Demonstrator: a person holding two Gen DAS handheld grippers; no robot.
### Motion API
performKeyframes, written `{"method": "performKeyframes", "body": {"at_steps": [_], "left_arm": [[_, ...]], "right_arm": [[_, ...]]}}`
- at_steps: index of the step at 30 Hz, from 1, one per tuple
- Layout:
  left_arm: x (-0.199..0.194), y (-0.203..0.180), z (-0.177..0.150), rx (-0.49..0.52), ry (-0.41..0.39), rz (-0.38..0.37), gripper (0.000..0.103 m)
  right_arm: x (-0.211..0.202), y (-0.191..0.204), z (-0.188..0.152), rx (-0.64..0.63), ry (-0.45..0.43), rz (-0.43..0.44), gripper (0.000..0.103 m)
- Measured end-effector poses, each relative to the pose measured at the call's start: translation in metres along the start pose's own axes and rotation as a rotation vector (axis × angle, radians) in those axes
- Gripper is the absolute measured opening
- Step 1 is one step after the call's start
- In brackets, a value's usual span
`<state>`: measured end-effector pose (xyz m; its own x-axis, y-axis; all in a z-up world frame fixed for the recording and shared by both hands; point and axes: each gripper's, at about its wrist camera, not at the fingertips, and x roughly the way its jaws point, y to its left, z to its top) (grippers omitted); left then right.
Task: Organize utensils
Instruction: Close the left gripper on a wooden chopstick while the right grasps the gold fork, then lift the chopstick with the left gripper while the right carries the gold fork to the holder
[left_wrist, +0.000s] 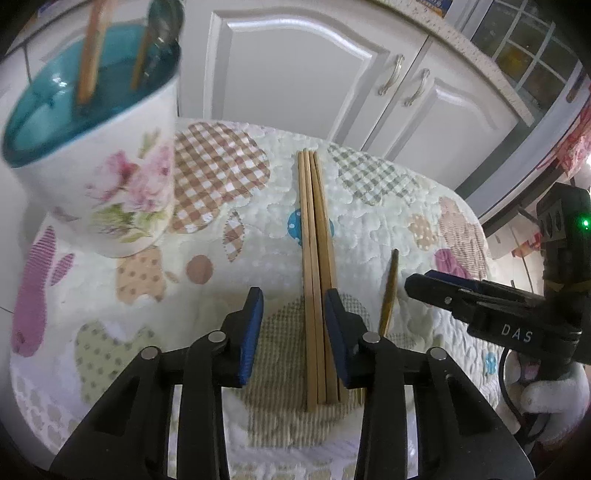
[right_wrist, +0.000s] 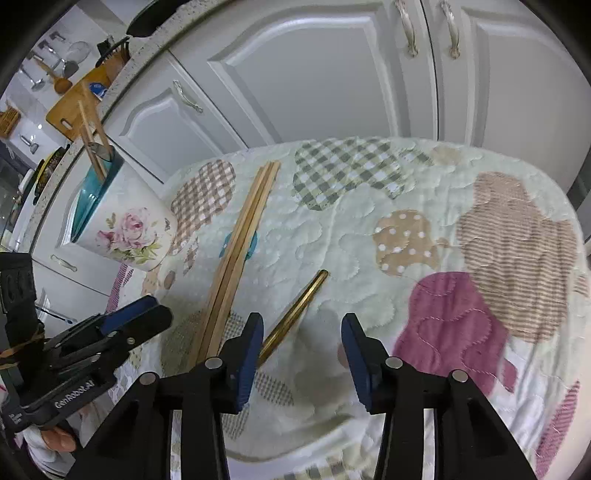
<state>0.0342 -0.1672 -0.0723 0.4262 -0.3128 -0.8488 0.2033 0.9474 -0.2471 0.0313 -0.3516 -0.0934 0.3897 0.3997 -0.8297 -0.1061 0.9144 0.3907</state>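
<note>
Left wrist view: left gripper fingers stand apart astride the wooden chopsticks, right pad touching, nothing clamped. Right of the chopsticks lies a gold utensil handle, beside the right gripper, parted, empty. Floral holder stands left.

My right gripper hangs open over the quilted cloth; the gold handle seems to touch its left pad. The wooden chopsticks lie beside the floral cup.
</note>
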Motion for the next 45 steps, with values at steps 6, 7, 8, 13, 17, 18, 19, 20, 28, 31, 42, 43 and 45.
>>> {"method": "performKeyframes", "body": {"at_steps": [6, 7, 8, 13, 17, 18, 19, 20, 28, 31, 42, 43, 45], "left_arm": [[0.029, -0.005, 0.009, 0.024, 0.051, 0.016, 0.026], [0.032, -0.006, 0.01, 0.026, 0.052, 0.02, 0.026], [0.033, -0.006, 0.012, 0.029, 0.042, 0.019, 0.026], [0.037, -0.001, 0.022, 0.017, 0.028, 0.042, 0.025], [0.039, 0.0, 0.024, 0.019, 0.031, 0.034, 0.026], [0.04, -0.004, 0.025, 0.035, 0.03, 0.042, 0.026], [0.041, -0.006, 0.027, 0.04, 0.03, 0.043, 0.026], [0.042, -0.006, 0.029, 0.04, 0.031, 0.043, 0.025], [0.048, -0.003, 0.033, 0.049, 0.026, 0.043, 0.007], [0.041, 0.002, 0.024, 0.05, 0.024, 0.047, 0.005], [0.0, 0.022, -0.034, 0.037, 0.092, 0.019, 0.004], [-0.002, 0.021, -0.035, 0.039, 0.096, 0.021, 0.004], [-0.004, 0.021, -0.033, 0.042, 0.089, 0.036, 0.004]], "right_arm": [[0.013, -0.002, 0.006, 0.008, 0.011, -0.002, 0.042], [0.014, -0.002, 0.007, 0.008, 0.011, -0.002, 0.042], [0.014, -0.002, 0.008, 0.007, 0.011, -0.004, 0.042], [0.016, 0.0, 0.012, 0.005, 0.011, -0.006, 0.042], [0.02, 0.002, 0.014, -0.003, 0.01, -0.011, 0.042], [0.021, 0.002, 0.015, -0.006, 0.009, -0.013, 0.042], [0.023, 0.003, 0.016, -0.009, 0.008, -0.016, 0.042], [0.023, 0.004, 0.016, -0.013, 0.008, -0.019, 0.042], [0.028, 0.012, 0.016, -0.073, -0.002, -0.06, 0.023], [0.029, 0.013, 0.013, -0.093, -0.001, -0.043, 0.012], [0.02, 0.009, 0.004, -0.081, 0.023, -0.007, 0.006], [0.02, 0.006, 0.004, -0.061, 0.026, 0.001, 0.011], [0.021, 0.002, 0.004, -0.027, 0.044, 0.011, 0.021]]}}
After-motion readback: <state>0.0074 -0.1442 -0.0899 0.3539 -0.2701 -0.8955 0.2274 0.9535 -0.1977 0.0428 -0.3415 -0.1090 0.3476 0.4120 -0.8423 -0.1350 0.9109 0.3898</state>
